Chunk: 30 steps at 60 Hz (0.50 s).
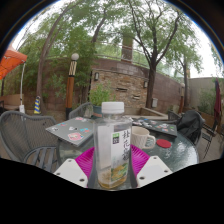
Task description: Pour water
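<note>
Bottle first: clear plastic bottle [114,146], white screw cap, white label with green print, a band of yellowish liquid low in it. It stands upright between my jaws, the magenta pads [86,160] hard against both its sides. I read the gripper [113,168] as clamped on it. Whether its base rests on the tabletop or hangs just above it I cannot tell; the base is hidden.

Cap looks to be on. As I judge it, no pouring can start until that is dealt with, or else this is only the carry stage.

Round glass tabletop [172,152] lies beyond the jaws, outdoors, with dark metal mesh chairs [22,135] around it. Just beside the bottle on its right sits a white mug with a dark red inside [143,138], mouth up, likely the receiver. Its closeness would keep the tilt short. A green box [159,144] sits just beyond the mug. A flat patterned card or tray [72,130] lies on the left side, well clear of the pour path.

Grip sits at the bottle's lower half, label facing me. A low hold leaves the neck free to swing over the mug rim, but thin plastic may flex under the squeeze.

Background: stone building, trees, lamp post.
</note>
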Tool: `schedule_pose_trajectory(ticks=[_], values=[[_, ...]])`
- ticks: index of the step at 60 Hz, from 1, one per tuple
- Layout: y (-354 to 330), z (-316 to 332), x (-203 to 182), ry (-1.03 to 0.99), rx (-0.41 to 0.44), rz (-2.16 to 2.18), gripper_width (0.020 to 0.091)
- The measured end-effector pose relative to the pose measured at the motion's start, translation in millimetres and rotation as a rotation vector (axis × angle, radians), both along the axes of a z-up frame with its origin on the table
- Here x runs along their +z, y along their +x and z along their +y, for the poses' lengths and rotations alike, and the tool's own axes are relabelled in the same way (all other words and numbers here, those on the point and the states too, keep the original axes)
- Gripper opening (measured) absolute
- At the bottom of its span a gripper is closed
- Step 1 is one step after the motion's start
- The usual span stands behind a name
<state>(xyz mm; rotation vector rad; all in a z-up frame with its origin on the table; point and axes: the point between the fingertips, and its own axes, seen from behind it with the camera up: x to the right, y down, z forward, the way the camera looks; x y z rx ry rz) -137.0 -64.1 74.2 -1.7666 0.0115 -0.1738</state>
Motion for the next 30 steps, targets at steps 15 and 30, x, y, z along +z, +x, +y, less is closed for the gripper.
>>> schedule_pose_trajectory(ticks=[15,30], values=[[-73,95,40,0.02,0.134,0.461,0.05],[-30,133,101,0.147,0.151,1.634,0.0498]])
